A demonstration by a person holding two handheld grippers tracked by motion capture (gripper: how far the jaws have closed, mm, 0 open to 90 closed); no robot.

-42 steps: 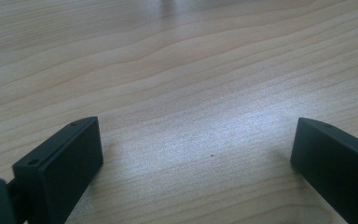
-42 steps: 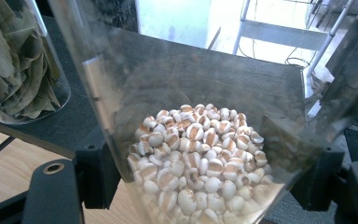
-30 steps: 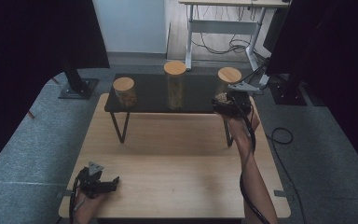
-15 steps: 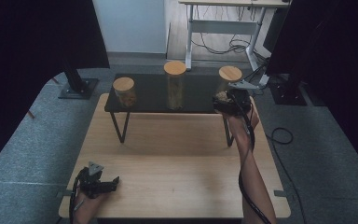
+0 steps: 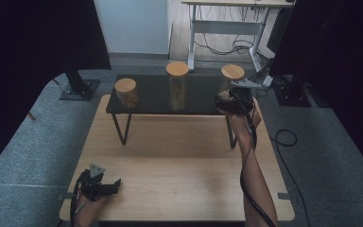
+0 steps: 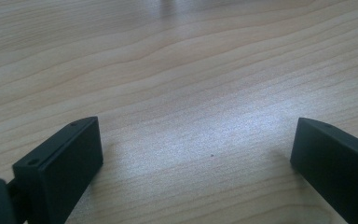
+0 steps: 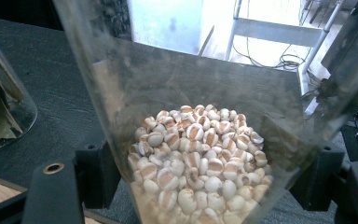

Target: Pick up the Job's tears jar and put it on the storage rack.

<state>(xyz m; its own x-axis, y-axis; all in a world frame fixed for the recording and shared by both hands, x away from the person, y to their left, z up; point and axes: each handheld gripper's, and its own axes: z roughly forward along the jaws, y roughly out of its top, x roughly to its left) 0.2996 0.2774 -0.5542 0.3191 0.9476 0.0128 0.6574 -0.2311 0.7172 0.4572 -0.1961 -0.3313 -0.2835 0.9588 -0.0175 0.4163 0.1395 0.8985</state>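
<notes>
Gripping a glass jar of pale seeds [image 7: 200, 163], the right gripper [image 7: 205, 186] has its two black jaws set against the jar's lower walls, one on each side. In the high view the right gripper [image 5: 234, 101] sits at the right end of the black shelf [image 5: 151, 97], with the jar's round wooden lid [image 5: 232, 72] just beyond it. The seeds fill the jar's lower part. A second jar holding dried leaves [image 7: 0, 116] stands on the same dark surface nearby.

Left gripper [image 6: 196, 154]: jaws spread wide, nothing between them, low over bare wood grain. In the high view it [image 5: 99, 184] rests near the front left corner of the wooden table [image 5: 179, 161], well apart from the shelf.

On the shelf: a tall middle jar [image 5: 177, 87] and a shorter jar at the left end [image 5: 125, 93], both with wooden lids.
</notes>
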